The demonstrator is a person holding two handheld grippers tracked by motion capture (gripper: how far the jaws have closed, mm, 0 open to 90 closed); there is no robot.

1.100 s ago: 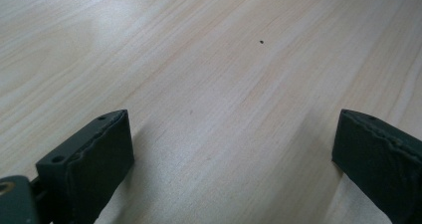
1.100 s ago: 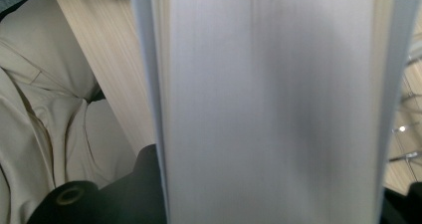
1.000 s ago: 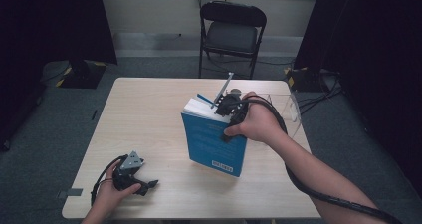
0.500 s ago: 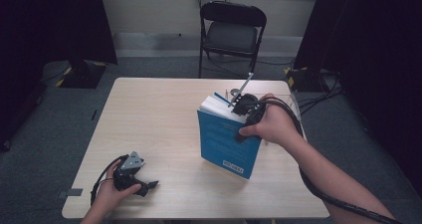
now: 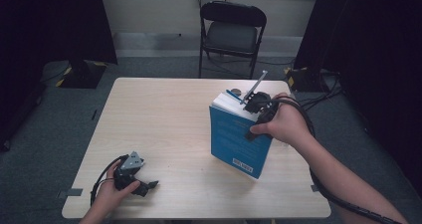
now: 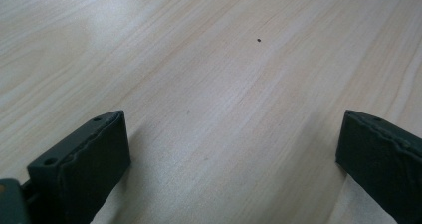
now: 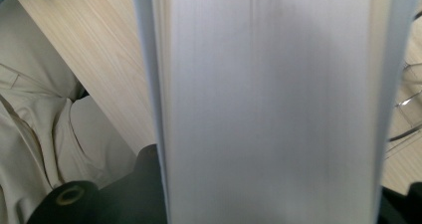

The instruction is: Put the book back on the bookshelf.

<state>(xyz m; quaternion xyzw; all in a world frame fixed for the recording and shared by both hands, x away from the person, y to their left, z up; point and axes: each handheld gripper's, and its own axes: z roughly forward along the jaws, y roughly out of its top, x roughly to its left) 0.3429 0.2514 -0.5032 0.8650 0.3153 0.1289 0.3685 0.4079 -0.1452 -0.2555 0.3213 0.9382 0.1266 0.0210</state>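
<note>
A thick blue book (image 5: 239, 140) stands on end at the right of the wooden table (image 5: 164, 114), leaning a little. My right gripper (image 5: 256, 104) comes down over its top edge and is shut on it. In the right gripper view the white page block (image 7: 268, 104) sits pressed between the two black jaws of the right gripper (image 7: 268, 206). My left gripper (image 5: 149, 185) lies on the table at the front left, held by a hand. In its own view the left gripper (image 6: 231, 159) stands open, jaws wide apart over bare wood.
A black folding chair (image 5: 231, 32) stands beyond the table's far edge. Cables run across the floor at the right. Something small and round (image 5: 236, 91) lies on the table just behind the book. The table's front edge and the person's light trousers (image 7: 35, 114) are close below the book.
The right hand has carried the book to the right across the table, still gripped at its top. The left gripper has stayed where it was.
</note>
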